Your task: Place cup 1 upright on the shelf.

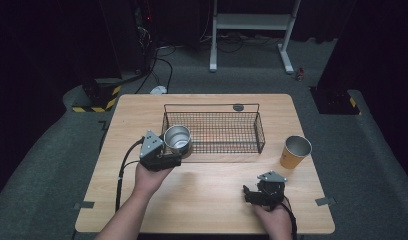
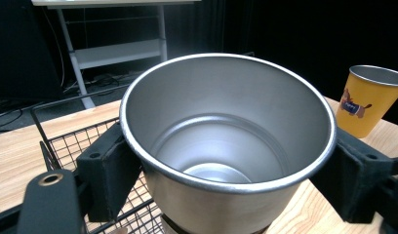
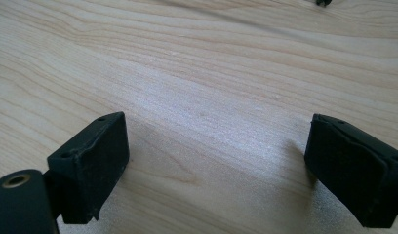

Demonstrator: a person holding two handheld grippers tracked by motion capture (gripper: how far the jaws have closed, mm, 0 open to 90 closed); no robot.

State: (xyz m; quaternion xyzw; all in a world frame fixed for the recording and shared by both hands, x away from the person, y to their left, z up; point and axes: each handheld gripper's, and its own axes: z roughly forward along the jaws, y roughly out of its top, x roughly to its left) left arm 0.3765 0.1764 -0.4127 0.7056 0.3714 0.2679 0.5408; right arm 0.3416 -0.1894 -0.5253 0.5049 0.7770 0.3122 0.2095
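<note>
The jaws of the left gripper (image 1: 178, 159) are clamping a steel cup (image 1: 177, 138) from both sides, one black pad pressing on each flank of its wall just under the rim, as the left gripper view is showing (image 2: 226, 146). The steel cup is standing upright with its mouth facing up, and nothing is lying inside it. It is sitting at the near left corner of the wire basket (image 1: 260, 131), though whether it is hanging above that corner or just in front of it I cannot tell. An orange paper cup (image 1: 294, 152) is standing upright on the bench (image 1: 207, 195), well apart to the right of the basket. The jaws of the right gripper (image 1: 247, 194) are standing wide apart, holding nothing, hovering low over bare wood at the near right of the bench (image 3: 211, 63).
</note>
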